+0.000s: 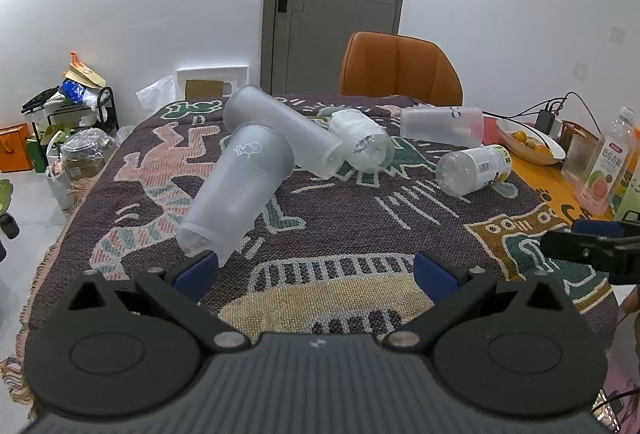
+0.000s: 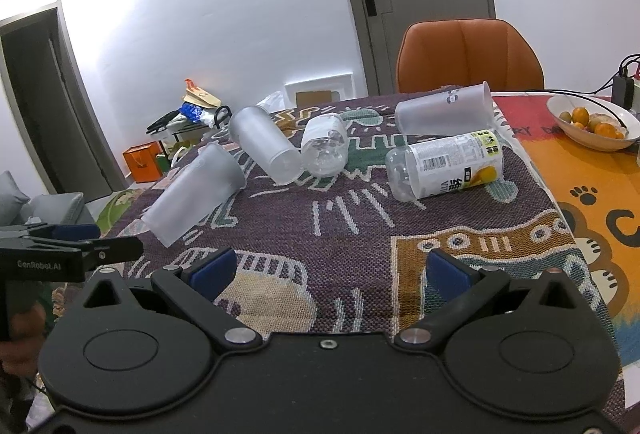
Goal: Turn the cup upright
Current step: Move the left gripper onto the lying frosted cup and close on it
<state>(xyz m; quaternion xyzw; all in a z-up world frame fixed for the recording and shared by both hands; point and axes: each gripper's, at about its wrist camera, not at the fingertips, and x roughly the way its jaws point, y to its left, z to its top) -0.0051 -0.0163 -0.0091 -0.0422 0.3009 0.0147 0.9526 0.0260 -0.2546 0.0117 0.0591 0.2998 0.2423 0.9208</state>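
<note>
Three frosted plastic cups lie on their sides on the patterned cloth. The nearest cup (image 1: 240, 190) (image 2: 196, 188) lies just ahead of my left gripper's left fingertip. A second cup (image 1: 280, 128) (image 2: 266, 144) lies behind it, and a third (image 1: 442, 124) (image 2: 444, 112) lies at the far side. My left gripper (image 1: 316, 270) is open and empty, low over the cloth. My right gripper (image 2: 330, 270) is open and empty, to the right of the left one.
Two clear bottles lie on the cloth: one in the middle (image 1: 366, 144) (image 2: 324, 144), one with a yellow label (image 1: 474, 168) (image 2: 444, 166). A bowl of oranges (image 2: 592, 122), a juice bottle (image 1: 608, 162) and cables stand at the right. An orange chair (image 1: 400, 68) stands behind the table.
</note>
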